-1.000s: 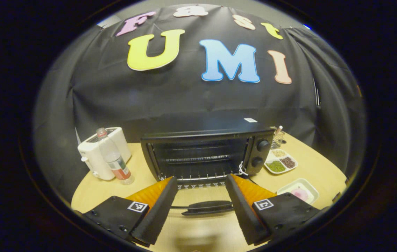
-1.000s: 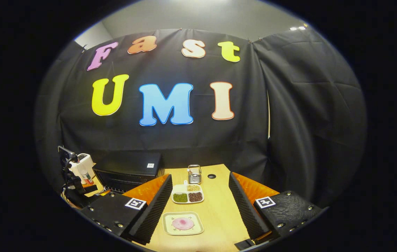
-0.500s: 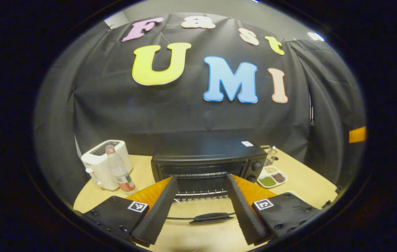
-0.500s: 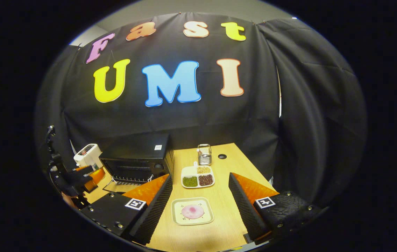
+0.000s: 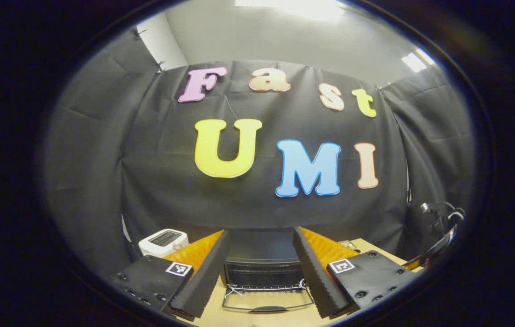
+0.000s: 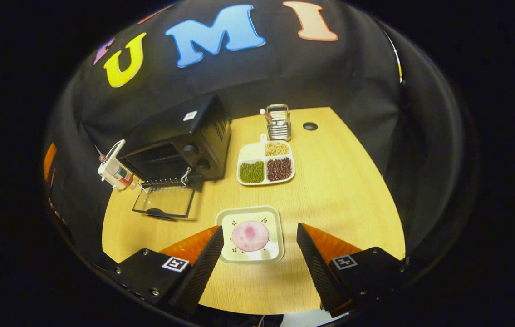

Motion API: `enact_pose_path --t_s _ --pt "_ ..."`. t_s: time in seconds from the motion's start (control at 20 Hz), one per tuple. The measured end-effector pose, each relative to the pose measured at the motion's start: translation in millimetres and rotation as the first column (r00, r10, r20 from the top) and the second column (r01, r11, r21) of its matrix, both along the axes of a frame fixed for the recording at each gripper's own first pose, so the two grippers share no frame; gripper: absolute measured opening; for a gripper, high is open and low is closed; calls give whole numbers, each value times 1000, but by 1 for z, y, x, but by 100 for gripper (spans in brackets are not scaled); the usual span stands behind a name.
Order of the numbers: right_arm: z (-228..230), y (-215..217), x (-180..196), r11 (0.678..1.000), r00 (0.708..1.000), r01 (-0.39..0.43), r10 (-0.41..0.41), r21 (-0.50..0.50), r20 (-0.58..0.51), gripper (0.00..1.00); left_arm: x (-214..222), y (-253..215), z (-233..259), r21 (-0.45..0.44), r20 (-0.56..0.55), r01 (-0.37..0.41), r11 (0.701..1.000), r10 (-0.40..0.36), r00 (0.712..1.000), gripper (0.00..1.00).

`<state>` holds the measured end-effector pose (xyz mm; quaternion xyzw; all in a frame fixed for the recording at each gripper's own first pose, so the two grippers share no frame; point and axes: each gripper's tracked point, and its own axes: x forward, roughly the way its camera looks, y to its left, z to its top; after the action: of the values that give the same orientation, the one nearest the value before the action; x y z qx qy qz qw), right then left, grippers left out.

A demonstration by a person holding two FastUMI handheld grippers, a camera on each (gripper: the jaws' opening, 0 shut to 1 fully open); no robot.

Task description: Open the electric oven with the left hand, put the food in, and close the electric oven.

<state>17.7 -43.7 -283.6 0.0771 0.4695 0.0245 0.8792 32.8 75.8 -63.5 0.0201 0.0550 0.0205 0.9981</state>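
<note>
The black electric oven (image 5: 262,268) stands ahead of my left gripper (image 5: 259,232), its glass door (image 5: 266,297) folded down flat on the table. The left gripper is open, holds nothing, and sits back from the door. In the right gripper view the oven (image 6: 175,145) is at the far left with its door (image 6: 164,201) lying open. A pink round piece of food (image 6: 250,235) rests on a cream square plate (image 6: 273,254). My right gripper (image 6: 259,228) hovers open above the plate, one finger on each side, touching nothing.
A divided tray of beans (image 6: 266,163) and a wire holder (image 6: 278,121) stand behind the plate. A bottle (image 6: 116,170) is left of the oven, and a white toaster (image 5: 164,240) beside it. The wooden table (image 6: 343,181) has bare room at the right.
My left gripper has pulled back from the open oven door and tilted upward. My right gripper has risen and tipped down, so the plate now lies between its fingers.
</note>
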Motion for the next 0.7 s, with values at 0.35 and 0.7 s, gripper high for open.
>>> enact_pose_path --t_s 0.35,0.7 --pt "-75 -9 19 998 974 -29 39 47 -225 90 -36 21 -6 11 -34 -114 993 115 993 98" --pt "-121 -5 17 997 926 -72 66 -3 -373 62 -64 53 -15 9 -67 -205 979 205 976 94"
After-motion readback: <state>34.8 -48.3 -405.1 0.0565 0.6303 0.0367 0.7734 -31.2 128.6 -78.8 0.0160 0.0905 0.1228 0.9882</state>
